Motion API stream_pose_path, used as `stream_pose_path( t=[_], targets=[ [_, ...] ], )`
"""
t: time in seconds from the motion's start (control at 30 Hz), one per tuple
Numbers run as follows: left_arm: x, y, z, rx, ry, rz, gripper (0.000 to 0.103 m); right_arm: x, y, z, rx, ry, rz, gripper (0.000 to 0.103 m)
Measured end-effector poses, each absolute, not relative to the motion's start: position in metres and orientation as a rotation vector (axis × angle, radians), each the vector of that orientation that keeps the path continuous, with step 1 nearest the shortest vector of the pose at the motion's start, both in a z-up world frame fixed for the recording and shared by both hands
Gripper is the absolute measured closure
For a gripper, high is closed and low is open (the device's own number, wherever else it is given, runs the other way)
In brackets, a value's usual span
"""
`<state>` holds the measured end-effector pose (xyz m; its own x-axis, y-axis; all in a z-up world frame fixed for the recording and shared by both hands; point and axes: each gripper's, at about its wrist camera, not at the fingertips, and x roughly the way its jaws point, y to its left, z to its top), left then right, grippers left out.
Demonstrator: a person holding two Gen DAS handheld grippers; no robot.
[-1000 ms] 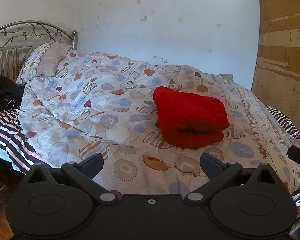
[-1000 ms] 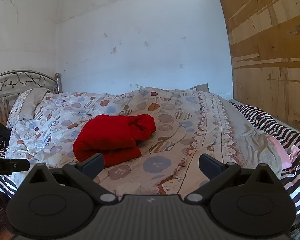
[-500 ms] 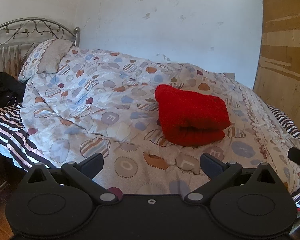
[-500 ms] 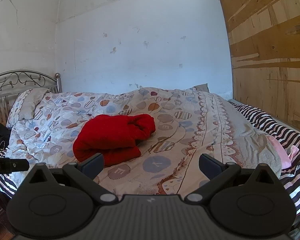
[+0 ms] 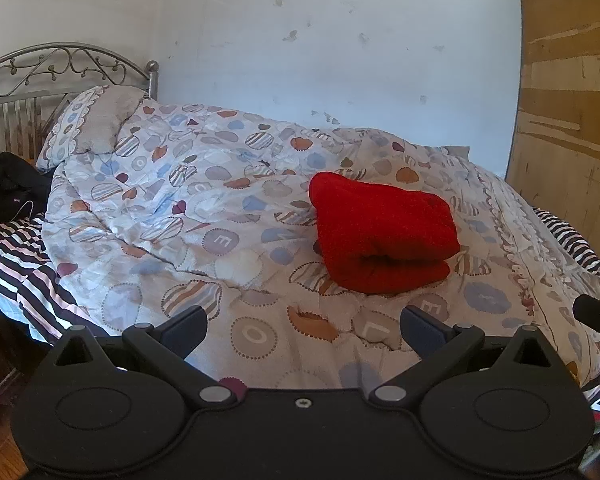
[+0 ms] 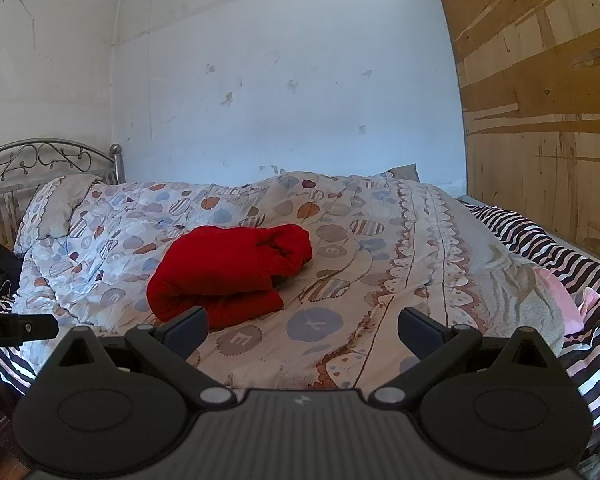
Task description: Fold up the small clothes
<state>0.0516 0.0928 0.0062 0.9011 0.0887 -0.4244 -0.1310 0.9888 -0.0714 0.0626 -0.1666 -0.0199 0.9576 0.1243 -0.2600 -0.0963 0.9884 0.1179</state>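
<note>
One red garment (image 5: 384,236) is lying folded in a thick bundle on the quilt (image 5: 204,216) of the bed, near the middle, and we are counting one pillow (image 5: 96,124) at the headboard, one pink cloth (image 6: 560,296) at the right edge and one dark bag (image 5: 8,184) on the left. Both the left gripper (image 5: 302,326) and the right gripper (image 6: 302,326) are hovering short of the bundle with jaws spread wide and empty. We are judging the main risk to be the bulky, loosely stacked layers springing open or sliding on the soft, uneven quilt if either gripper nudges them.

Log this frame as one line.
red garment: folded, on quilt | left gripper: open, clear | right gripper: open, clear
</note>
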Motion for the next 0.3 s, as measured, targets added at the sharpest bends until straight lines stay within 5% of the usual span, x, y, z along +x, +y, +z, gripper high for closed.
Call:
stream_pose_path(
  t=[0.3],
  targets=[
    [0.0524, 0.0921, 0.0063, -0.101, 0.435, 0.115, 0.001, 0.0610, -0.1656, -0.0220, 0.106, 0.277, 0.113, 0.000]
  ],
)
